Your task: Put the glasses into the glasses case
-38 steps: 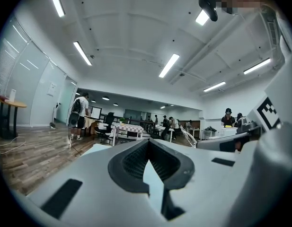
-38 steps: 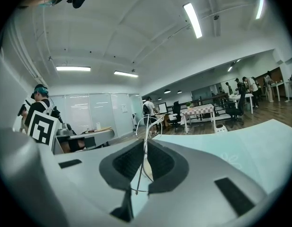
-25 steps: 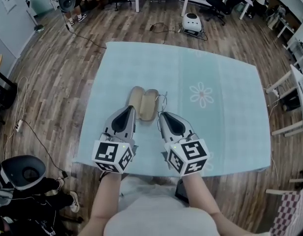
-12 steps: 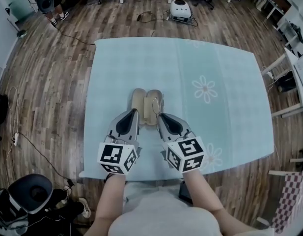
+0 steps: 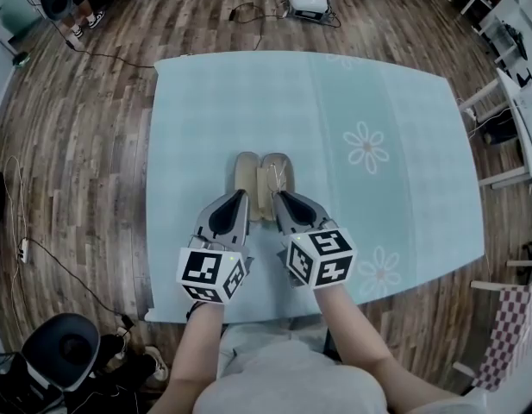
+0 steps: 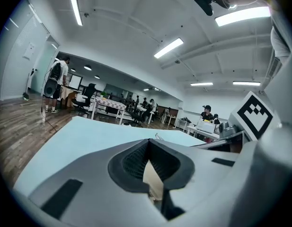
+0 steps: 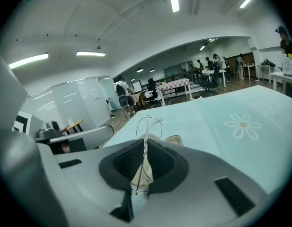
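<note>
While left claw (image 5: 240, 195) clamps glasses case (image 5: 247, 171), right claw (image 5: 278, 196) grips glasses (image 7: 146, 125); flowered tablecloth (image 5: 395, 93) beneath

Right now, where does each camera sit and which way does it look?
Head view: on the person's head, looking steeply down at the light blue tablecloth; forearms, left gripper, right gripper show.
Left gripper view: on the left gripper, looking along its jaws, shut on the open beige glasses case.
Right gripper view: on the right gripper, looking along jaws shut on the thin wire glasses.
Shared: all show tablecloth and case.
</note>
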`<state>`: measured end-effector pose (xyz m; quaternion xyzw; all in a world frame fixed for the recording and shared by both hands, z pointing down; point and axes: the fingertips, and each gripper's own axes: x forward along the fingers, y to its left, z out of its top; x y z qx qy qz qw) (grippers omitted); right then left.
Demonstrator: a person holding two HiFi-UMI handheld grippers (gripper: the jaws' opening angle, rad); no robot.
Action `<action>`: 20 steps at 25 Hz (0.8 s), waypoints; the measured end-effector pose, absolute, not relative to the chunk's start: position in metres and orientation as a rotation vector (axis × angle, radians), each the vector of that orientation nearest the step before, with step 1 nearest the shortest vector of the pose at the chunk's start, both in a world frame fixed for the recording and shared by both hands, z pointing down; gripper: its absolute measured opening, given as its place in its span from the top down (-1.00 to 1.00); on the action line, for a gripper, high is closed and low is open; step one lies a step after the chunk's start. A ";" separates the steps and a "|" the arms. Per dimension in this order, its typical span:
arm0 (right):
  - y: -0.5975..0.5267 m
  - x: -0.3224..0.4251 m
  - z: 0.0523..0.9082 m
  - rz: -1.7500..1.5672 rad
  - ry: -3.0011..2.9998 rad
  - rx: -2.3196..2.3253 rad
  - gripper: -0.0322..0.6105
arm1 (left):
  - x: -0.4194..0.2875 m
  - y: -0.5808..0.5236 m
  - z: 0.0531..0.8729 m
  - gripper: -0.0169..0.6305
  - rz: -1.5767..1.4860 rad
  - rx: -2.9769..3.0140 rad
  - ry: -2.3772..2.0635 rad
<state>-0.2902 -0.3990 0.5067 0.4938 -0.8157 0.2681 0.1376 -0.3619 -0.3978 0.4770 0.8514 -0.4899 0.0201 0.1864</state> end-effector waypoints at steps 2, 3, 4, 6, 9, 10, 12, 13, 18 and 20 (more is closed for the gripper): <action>-0.404 -0.289 0.516 0.821 -2.327 1.458 0.81 | -0.361 -0.402 0.482 0.92 0.068 2.400 -1.362; -0.407 -0.289 0.522 0.848 -2.308 1.473 0.81 | -0.362 -0.404 0.485 0.93 0.072 2.400 -1.355; -0.409 -0.289 0.528 0.876 -2.289 1.484 0.81 | -0.363 -0.406 0.487 0.92 0.074 2.398 -1.350; -0.411 -0.288 0.540 0.929 -2.256 1.489 0.81 | -0.364 -0.410 0.492 0.92 0.070 2.389 -1.346; -0.412 -0.284 0.556 0.970 -2.213 1.483 0.81 | -0.360 -0.414 0.496 0.93 0.060 2.380 -1.337; -0.413 -0.282 0.560 0.978 -2.198 1.484 0.81 | -0.359 -0.416 0.497 0.92 0.059 2.379 -1.334; -0.414 -0.281 0.567 0.995 -2.173 1.488 0.81 | -0.358 -0.419 0.498 0.92 0.056 2.381 -1.328; -0.415 -0.281 0.569 1.002 -2.162 1.489 0.81 | -0.358 -0.420 0.499 0.93 0.054 2.381 -1.324; -0.416 -0.278 0.582 1.013 -2.088 1.504 0.82 | -0.360 -0.423 0.502 0.92 0.041 2.374 -1.310; -0.418 -0.276 0.585 1.013 -2.064 1.509 0.82 | -0.360 -0.425 0.501 0.93 0.034 2.373 -1.307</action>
